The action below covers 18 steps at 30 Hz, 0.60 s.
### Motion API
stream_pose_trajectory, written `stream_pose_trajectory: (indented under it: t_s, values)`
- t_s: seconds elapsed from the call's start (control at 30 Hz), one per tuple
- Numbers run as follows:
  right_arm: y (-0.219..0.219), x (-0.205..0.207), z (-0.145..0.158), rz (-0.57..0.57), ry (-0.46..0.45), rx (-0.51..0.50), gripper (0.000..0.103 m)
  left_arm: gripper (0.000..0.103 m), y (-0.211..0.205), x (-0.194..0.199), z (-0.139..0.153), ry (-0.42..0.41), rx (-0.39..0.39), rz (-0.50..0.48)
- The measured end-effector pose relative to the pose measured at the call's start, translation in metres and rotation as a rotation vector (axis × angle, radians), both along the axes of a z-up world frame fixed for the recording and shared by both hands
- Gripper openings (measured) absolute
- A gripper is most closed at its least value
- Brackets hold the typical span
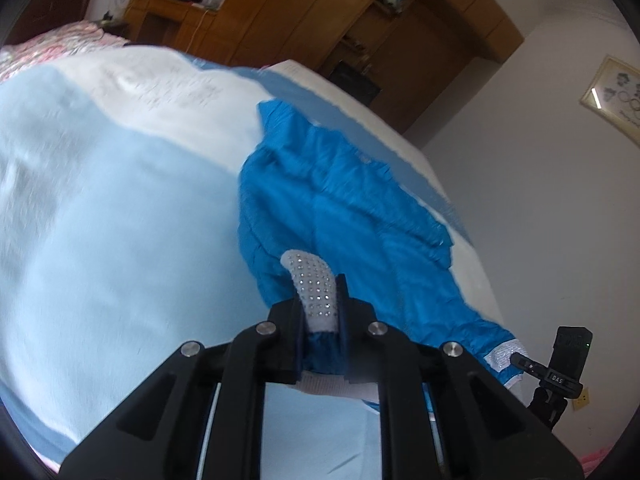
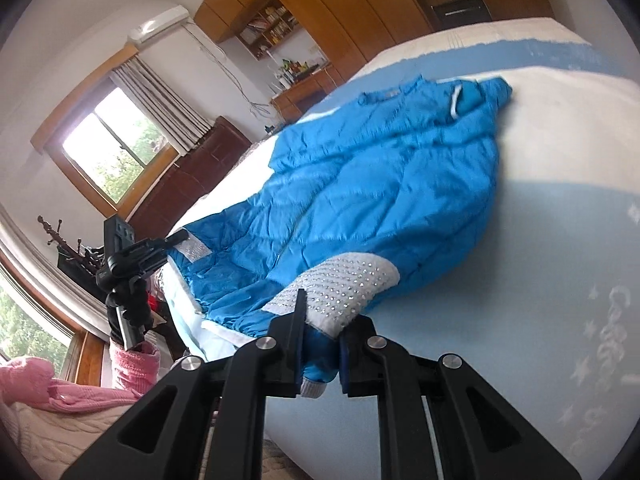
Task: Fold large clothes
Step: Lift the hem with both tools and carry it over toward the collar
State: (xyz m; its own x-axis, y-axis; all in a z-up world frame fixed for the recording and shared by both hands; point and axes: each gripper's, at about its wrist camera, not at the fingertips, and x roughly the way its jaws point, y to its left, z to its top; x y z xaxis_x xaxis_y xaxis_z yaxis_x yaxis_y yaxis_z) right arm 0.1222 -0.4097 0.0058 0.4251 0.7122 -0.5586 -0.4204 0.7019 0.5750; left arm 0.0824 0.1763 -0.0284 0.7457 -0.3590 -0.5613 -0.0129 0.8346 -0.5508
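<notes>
Clamped between the fingers of the left gripper (image 1: 320,320) is a white knitted band (image 1: 314,292) studded with small shiny rhinestones, and beyond it the blue quilted jacket (image 1: 340,200) looks like thin, slightly glossy, crinkled synthetic cloth. The right gripper (image 2: 320,344) pinches the same kind of studded trim. Both grippers are matt black plastic with bright round metal bolts. Under the jacket lies a soft, matt, fleecy blanket (image 2: 520,280). Far ahead stands a smooth, lightly varnished wooden wardrobe (image 2: 360,4).

Left gripper (image 1: 320,320) and right gripper (image 2: 322,344) both clamp fabric between their fingers.
</notes>
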Motion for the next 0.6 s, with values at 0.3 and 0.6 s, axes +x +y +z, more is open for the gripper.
stream_pose_trajectory:
  t_s: [0.3,0.6]
  values:
    - [-0.006,0.017,0.037,-0.021,-0.063,-0.012,0.012,0.011,-0.006,0.036,0.046,-0.089,0.01,-0.04]
    - [-0.013,0.048,0.061,-0.042,-0.068,-0.009,0.012,0.011,-0.014,0.076,0.071,-0.119,0.041,-0.065]
